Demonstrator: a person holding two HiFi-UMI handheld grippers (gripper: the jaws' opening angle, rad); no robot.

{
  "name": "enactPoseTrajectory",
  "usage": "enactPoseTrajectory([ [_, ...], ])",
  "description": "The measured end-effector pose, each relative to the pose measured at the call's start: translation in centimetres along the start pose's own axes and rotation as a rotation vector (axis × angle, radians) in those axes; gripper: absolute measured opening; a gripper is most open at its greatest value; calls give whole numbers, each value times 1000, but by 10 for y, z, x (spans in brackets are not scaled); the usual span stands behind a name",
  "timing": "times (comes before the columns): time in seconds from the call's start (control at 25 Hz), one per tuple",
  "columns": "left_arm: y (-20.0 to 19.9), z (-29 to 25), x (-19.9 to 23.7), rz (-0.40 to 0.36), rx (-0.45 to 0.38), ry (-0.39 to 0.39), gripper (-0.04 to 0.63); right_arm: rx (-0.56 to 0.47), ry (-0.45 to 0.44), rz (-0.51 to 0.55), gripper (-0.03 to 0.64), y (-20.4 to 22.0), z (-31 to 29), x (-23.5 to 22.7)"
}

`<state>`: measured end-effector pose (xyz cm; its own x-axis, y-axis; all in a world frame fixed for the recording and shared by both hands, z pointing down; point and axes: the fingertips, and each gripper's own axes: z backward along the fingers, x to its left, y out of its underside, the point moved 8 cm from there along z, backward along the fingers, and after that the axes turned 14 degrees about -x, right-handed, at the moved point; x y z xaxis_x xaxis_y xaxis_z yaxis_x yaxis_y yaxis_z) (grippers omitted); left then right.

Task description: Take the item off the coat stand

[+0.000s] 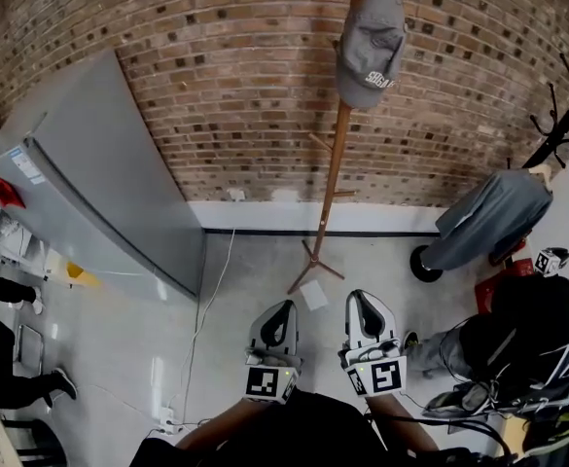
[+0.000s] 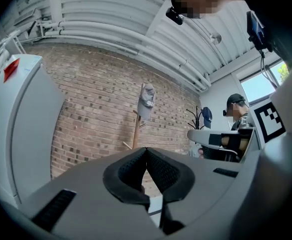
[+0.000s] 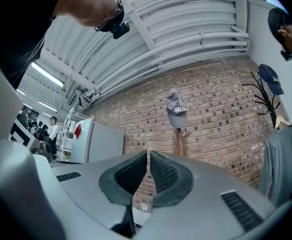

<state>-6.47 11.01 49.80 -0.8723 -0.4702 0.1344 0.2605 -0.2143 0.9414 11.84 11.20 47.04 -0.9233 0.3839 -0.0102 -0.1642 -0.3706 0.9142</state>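
A grey cap point(image 1: 372, 42) hangs at the top of a wooden coat stand point(image 1: 331, 188) against the brick wall. The same cap point(image 2: 146, 100) point(image 3: 176, 109) shows small and far off in both gripper views. My left gripper point(image 1: 282, 308) and right gripper point(image 1: 358, 300) are held side by side low in the head view, well short of the stand's base. In each gripper view the jaws meet at the tips with nothing between them: left gripper point(image 2: 146, 150), right gripper point(image 3: 148, 153).
A grey fridge point(image 1: 99, 188) stands left of the stand. A black coat rack point(image 1: 556, 125) with a grey garment point(image 1: 488, 217) stands at the right. A seated person point(image 1: 527, 339) is at the right. A white paper point(image 1: 314, 295) lies by the stand's foot.
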Motion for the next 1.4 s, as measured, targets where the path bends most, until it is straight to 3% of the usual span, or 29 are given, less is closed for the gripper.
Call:
enactPoseTrajectory([
  [0.52,4,-117,81,4,-20,97,15,-30,73,24,20,19,-136,-43],
  [0.72,8,-149,74,15,-29,60,15,-67,66,7,24,8,-164,-80],
  [0.84,5,-163,65,11,-46,56,16,-88,45,-8,110,-3,-184,-106],
  [1.04,7,-175,67,22,-46,-2,16,-147,40,18,118,-26,-215,-140],
  [1.4,15,-184,68,1,-33,-22,15,-213,-1,40,123,-67,-270,-160],
])
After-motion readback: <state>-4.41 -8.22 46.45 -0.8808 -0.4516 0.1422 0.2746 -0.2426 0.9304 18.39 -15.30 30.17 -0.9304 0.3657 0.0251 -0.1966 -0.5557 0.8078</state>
